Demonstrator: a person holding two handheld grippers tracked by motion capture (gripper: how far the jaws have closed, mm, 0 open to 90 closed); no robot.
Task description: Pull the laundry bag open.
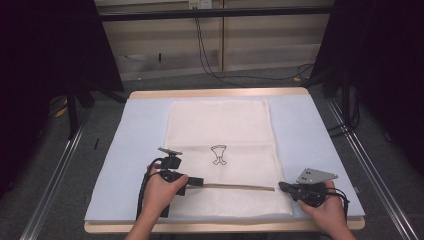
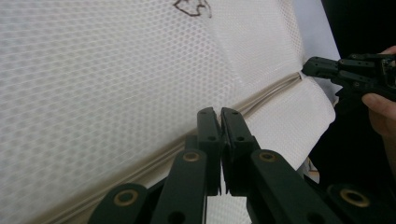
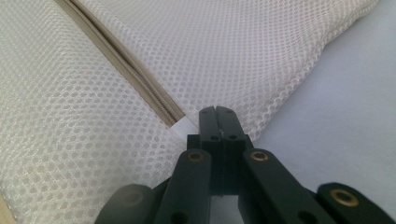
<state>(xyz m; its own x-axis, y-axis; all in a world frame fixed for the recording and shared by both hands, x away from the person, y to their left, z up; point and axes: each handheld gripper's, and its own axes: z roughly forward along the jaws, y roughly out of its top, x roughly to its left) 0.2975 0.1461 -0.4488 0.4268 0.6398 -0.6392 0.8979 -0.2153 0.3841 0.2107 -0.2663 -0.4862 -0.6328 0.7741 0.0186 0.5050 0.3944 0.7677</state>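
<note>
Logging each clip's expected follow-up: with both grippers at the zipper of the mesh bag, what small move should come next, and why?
Probably the left gripper slides along the zipper toward the right gripper. Each sits at one end of the zipper on the white mesh bag, jaws shut. In its own view, the right gripper pinches the bag's edge by the zipper end, apparently anchoring it. What the left jaws hold I cannot tell.

A wooden table (image 1: 220,93) carries a pale blue-grey mat (image 1: 135,145) covering nearly its whole top; a cream mesh bag (image 1: 220,125) with a zip lies flat on the mat's middle
</note>
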